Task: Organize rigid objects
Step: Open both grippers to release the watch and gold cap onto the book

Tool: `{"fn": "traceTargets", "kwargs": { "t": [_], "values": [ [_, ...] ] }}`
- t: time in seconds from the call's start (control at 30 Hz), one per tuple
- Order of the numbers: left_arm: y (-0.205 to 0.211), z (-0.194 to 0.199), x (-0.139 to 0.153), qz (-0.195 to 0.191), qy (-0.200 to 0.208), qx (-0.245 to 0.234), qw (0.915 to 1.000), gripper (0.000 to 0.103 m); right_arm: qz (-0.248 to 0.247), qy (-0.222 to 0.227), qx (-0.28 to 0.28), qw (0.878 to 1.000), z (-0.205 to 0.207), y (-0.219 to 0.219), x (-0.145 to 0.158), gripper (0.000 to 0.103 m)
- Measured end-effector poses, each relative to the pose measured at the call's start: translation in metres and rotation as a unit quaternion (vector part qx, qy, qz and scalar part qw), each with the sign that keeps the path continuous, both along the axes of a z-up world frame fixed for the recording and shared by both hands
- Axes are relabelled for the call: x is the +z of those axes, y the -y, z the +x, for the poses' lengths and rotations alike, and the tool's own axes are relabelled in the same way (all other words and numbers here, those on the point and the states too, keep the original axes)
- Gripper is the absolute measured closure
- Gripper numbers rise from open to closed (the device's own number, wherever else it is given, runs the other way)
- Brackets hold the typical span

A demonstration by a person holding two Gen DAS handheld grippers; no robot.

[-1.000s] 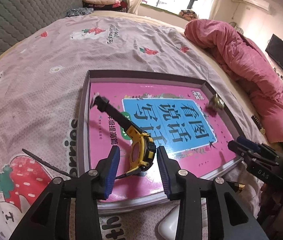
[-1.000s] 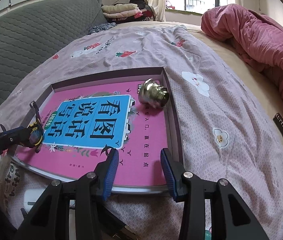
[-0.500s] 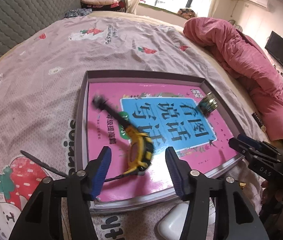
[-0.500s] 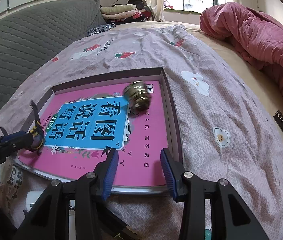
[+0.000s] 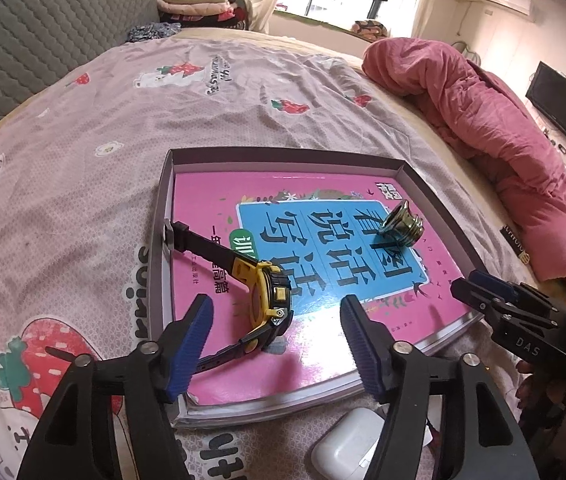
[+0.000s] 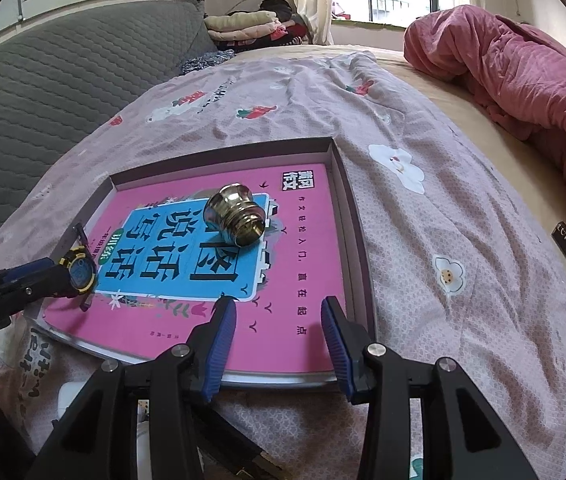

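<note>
Released from the left gripper (image 5: 277, 330), whose jaws had spread wide, the yellow-and-black wristwatch (image 5: 269, 304) lay on the pink book (image 5: 323, 352) in the shallow box (image 5: 283, 156); the metal knob (image 6: 237, 216) had rolled toward the book's middle. The right gripper (image 6: 279, 338) hovered level at the near edge, jaws apart and empty.

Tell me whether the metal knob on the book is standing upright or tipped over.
Tipped over. The metal knob lies on its side on the pink book, with its open threaded end facing the right wrist camera.
</note>
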State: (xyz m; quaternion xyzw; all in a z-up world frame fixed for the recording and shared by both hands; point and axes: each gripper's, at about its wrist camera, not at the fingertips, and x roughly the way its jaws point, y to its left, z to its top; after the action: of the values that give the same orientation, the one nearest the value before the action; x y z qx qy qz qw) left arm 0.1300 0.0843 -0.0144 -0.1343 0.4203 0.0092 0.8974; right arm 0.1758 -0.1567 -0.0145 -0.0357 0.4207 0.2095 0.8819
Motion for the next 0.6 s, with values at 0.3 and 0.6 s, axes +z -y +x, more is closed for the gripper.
{"fn": "traceTargets", "kwargs": {
  "t": [0.3, 0.6],
  "values": [
    [-0.001, -0.004, 0.004, 0.012, 0.005, 0.009, 0.9999, 0.030, 0.002, 0.017, 0.006, 1.000, -0.003, -0.002, 0.006, 0.051],
    [-0.003, -0.009, 0.008, 0.011, 0.013, 0.019, 0.9997, 0.029, -0.004, 0.033, 0.006, 0.999, -0.007, 0.000, 0.011, 0.045]
  ]
}}
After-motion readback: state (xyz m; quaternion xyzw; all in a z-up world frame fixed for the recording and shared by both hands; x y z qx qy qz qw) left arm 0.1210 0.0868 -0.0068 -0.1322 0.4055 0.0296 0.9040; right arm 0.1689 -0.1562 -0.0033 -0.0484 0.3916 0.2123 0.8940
